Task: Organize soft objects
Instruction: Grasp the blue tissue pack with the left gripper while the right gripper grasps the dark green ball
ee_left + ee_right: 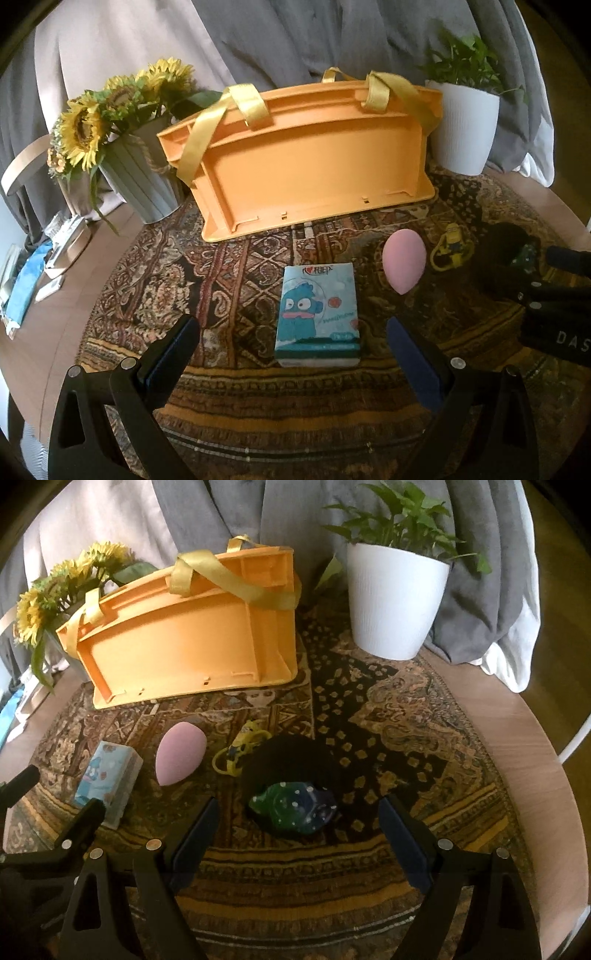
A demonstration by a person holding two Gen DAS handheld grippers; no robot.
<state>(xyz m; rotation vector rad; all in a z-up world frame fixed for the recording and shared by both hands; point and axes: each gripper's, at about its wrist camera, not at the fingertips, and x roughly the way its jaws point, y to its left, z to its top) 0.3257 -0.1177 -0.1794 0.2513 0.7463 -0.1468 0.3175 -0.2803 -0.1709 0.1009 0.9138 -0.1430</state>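
Your tissue pack [318, 314] carries the only clear writing among the soft things: a heart and "TBEP" as best you can read it along its top edge, above a blue cartoon fish; the small print lower down is too blurred to read. White letters "DAS" show on the black body of your right gripper [297, 818] where it enters the left wrist view.

Your left gripper [293, 338] has its jaws wide, with nothing held. The tissue pack lies flat on the patterned cloth [236, 273] over the surface, in the gap between those jaws and apart from both.

Your right gripper's jaws also stand wide and hold nothing. The dark spotted pouch [295, 806] lies between them, touching neither. The pink sponge [179, 751] and the yellow toy [240, 751] lie between pack and pouch, before the orange crate [184, 642].
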